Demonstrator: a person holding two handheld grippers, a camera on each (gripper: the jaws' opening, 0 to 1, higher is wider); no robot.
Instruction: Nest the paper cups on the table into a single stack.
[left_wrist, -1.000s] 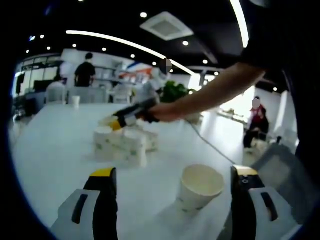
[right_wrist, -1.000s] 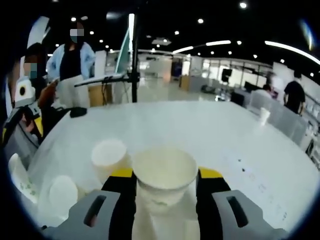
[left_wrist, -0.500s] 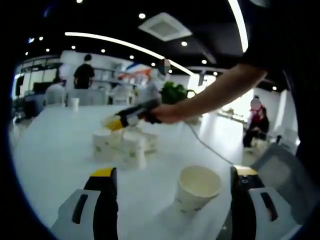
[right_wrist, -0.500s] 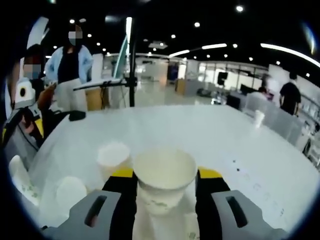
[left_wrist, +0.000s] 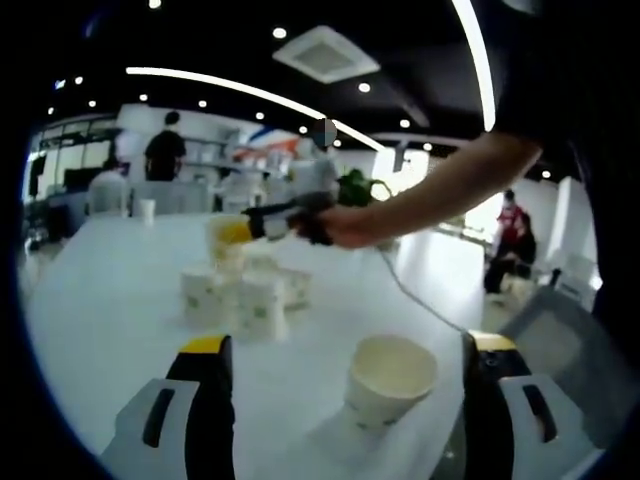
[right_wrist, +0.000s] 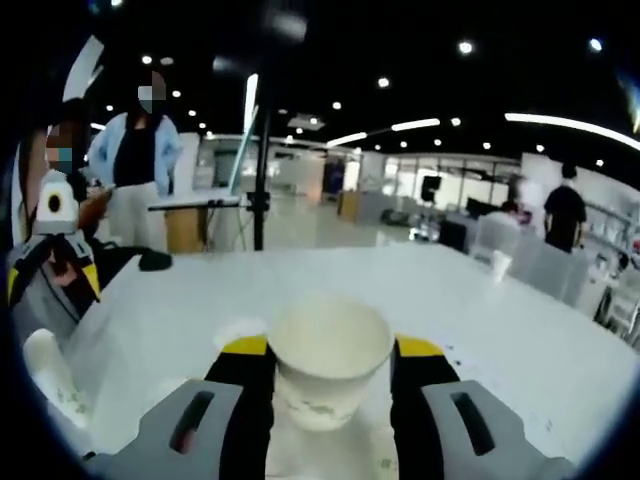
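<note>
In the right gripper view my right gripper (right_wrist: 330, 345) is shut on an upright white paper cup (right_wrist: 328, 372) with a green print, held above the white table (right_wrist: 480, 300). In the left gripper view a hand (left_wrist: 335, 225) holds that gripper (left_wrist: 238, 232) and its cup (left_wrist: 224, 243) over a cluster of printed paper cups (left_wrist: 245, 300) standing on the table. My left gripper (left_wrist: 347, 345) stands open low over the table (left_wrist: 110, 300). One upright cup (left_wrist: 390, 378) sits between its jaws, nearer the right one, untouched. Another cup (right_wrist: 238, 330) shows just below the held one.
A further cup (right_wrist: 50, 372) lies at the left edge of the right gripper view, beside the left gripper (right_wrist: 55, 265). A lone cup (left_wrist: 148, 207) stands far back on the table. People stand beyond the table, and a tripod pole (right_wrist: 262, 170) rises behind it.
My right gripper has risen with its cup, from among the cluster to well above it. My left gripper has stayed open around the lone cup.
</note>
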